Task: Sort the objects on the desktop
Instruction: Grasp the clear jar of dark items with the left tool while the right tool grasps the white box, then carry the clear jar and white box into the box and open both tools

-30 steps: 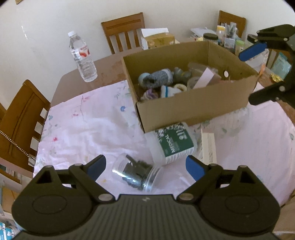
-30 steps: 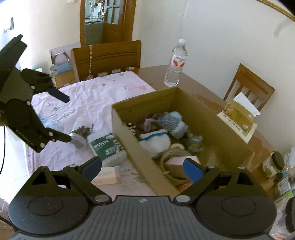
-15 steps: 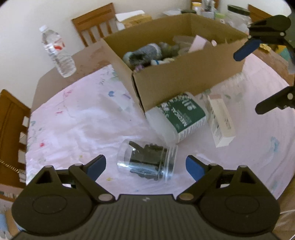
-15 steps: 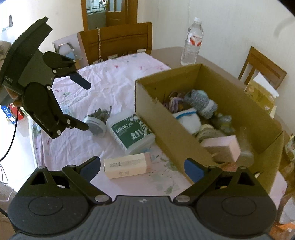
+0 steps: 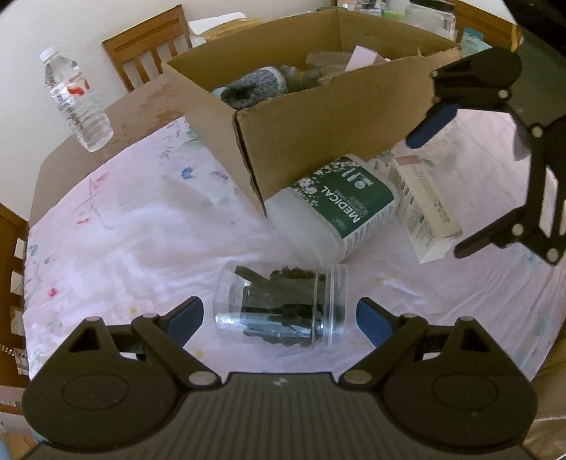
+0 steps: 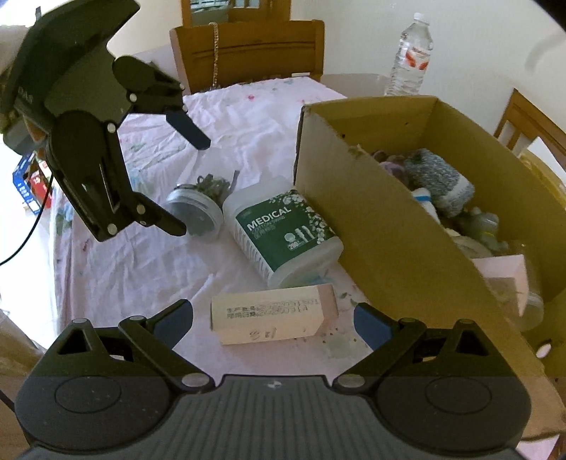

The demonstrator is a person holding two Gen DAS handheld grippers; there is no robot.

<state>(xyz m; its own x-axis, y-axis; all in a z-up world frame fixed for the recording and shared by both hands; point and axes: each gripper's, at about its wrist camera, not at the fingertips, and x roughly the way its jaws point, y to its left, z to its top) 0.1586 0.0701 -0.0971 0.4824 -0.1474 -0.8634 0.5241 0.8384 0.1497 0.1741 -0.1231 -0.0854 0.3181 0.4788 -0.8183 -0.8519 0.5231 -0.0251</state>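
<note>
- A home dining room: wooden slat-back chairs (image 5: 148, 46) stand round a brown tabletop (image 5: 141, 106).
- A floral cloth (image 5: 123, 230) covers much of it.
- A water bottle (image 5: 76, 102) and jars (image 5: 429, 16) stand on it.
- Plain cream walls; a wooden door (image 6: 240, 9) behind.

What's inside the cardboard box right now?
The cardboard box holds a rolled grey sock, a purple knitted item, a white tube, a pink block and clear containers. Whatever lies beneath them or behind the near wall is hidden.
</note>
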